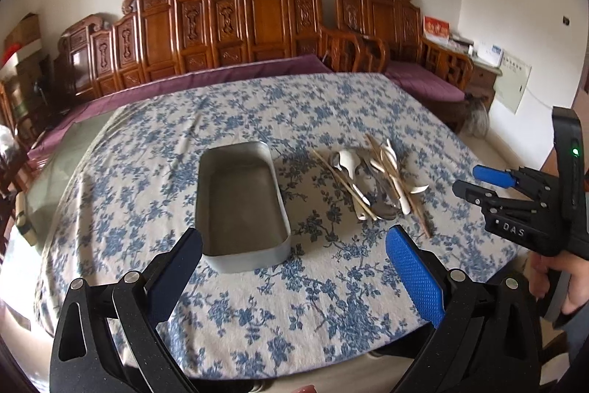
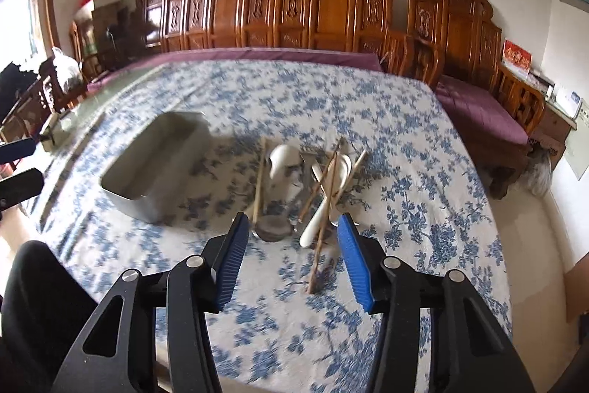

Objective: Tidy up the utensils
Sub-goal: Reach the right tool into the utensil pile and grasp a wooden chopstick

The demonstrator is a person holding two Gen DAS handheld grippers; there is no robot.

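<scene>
An empty metal tray [image 1: 279, 231] [image 2: 125, 197] stands on the blue-flowered tablecloth. To its right lies a pile of utensils [image 1: 371, 179] [image 2: 313, 186]: wooden chopsticks, white ceramic spoons and metal spoons, crossed over one another. My left gripper [image 1: 294, 245] is open and empty, above the table's near edge in front of the tray. My right gripper [image 2: 292, 227] is open and empty, just short of the pile's near end; it also shows in the left wrist view [image 1: 467, 181].
The tablecloth [image 1: 147, 172] [image 2: 423, 190] covers the table. Carved wooden benches with purple cushions [image 1: 257, 24] [image 2: 478, 105] line the far side and right. The left gripper's fingers [image 2: 18, 168] show at the left edge of the right wrist view.
</scene>
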